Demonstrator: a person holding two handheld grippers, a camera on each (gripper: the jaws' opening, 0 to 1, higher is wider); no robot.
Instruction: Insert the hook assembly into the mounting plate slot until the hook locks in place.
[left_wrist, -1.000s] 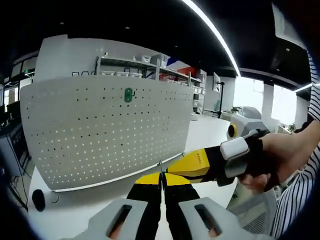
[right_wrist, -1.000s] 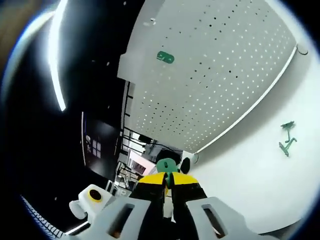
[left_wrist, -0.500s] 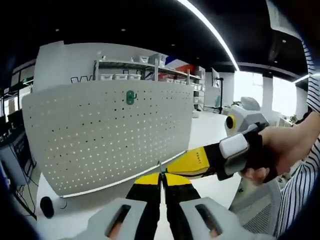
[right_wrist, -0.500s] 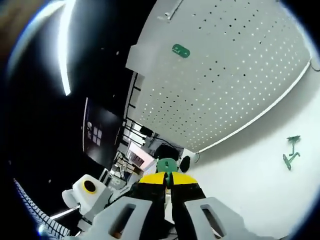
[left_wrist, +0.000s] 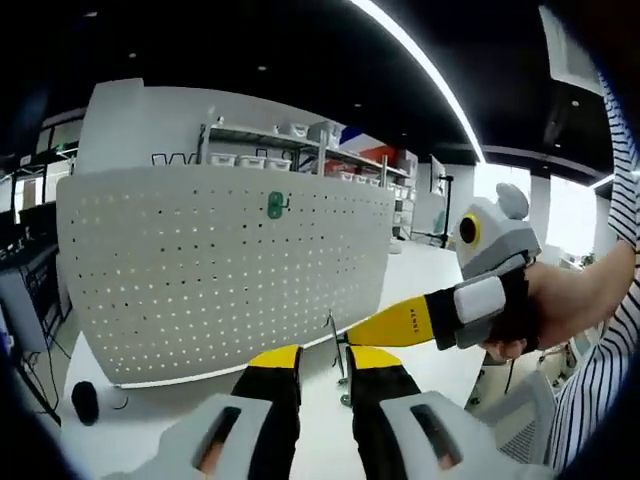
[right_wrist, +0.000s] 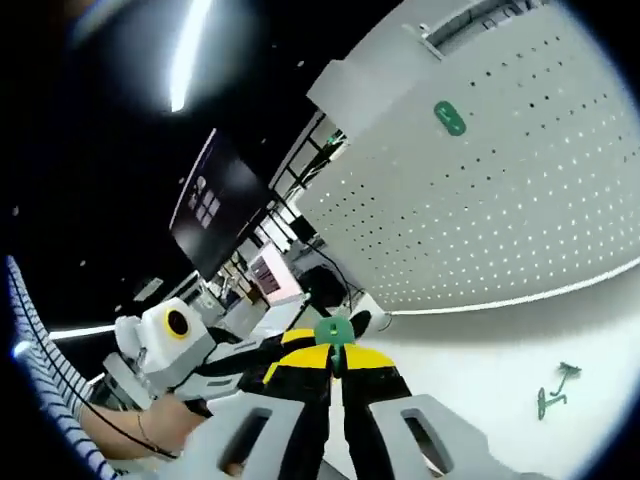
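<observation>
**Hook pinched in my right tool, pegboard ahead**

My right tool (right_wrist: 335, 372) is pressed together on a green hook (right_wrist: 333, 331), its head poking out just past the tips. My left tool (left_wrist: 322, 368) is spread, nothing between its jaws. Ahead of both stands the white pegboard (left_wrist: 200, 270), upright on the white table (right_wrist: 480, 370), with one green hook already mounted (left_wrist: 275, 205) near its top. A spare green hook (right_wrist: 553, 389) lies on the table to my right tool's right. The yellow jaw lettering is too small to read.
</observation>
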